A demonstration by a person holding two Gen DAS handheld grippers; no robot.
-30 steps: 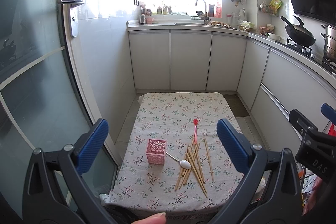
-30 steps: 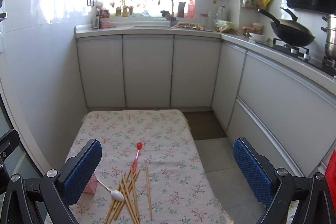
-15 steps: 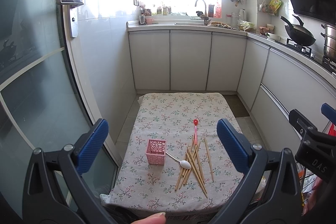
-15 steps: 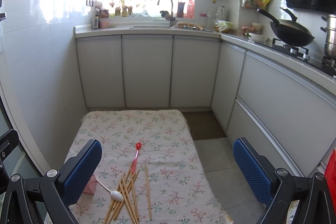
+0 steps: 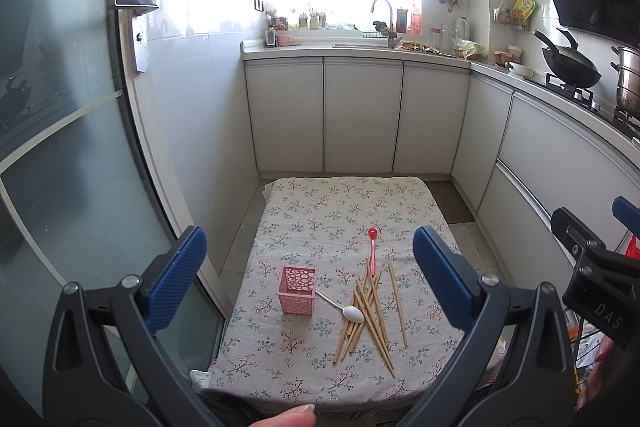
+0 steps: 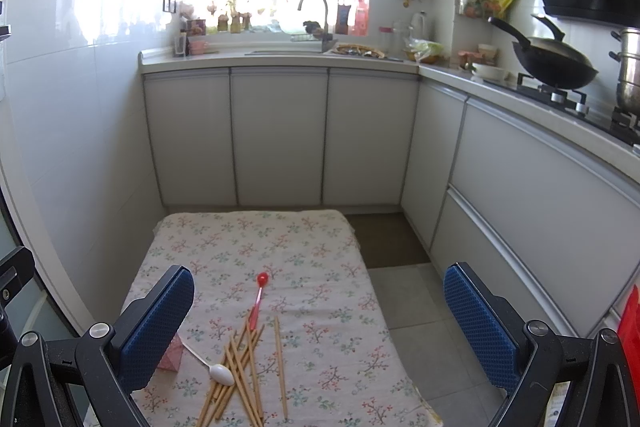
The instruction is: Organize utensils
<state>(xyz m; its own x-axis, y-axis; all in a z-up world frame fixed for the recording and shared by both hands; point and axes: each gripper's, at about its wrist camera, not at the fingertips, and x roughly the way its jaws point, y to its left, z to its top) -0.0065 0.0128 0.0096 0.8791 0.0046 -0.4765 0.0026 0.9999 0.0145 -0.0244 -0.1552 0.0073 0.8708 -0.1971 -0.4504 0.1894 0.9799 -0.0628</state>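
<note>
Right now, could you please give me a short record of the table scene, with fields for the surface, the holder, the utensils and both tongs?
surface: table with flowered cloth
holder: pink basket, upright, nothing seen inside
utensils: chopsticks in a loose pile right of the basket; white spoon between basket and pile; red spoon at the pile's far end
left tongs: open, holding nothing
right tongs: open, holding nothing

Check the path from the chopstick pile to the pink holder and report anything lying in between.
The white spoon lies in between: its bowl rests on the left edge of the chopstick pile and its handle runs toward the pink holder. Nothing else shows on the cloth between them. Both grippers hover open, above and short of the table.
</note>
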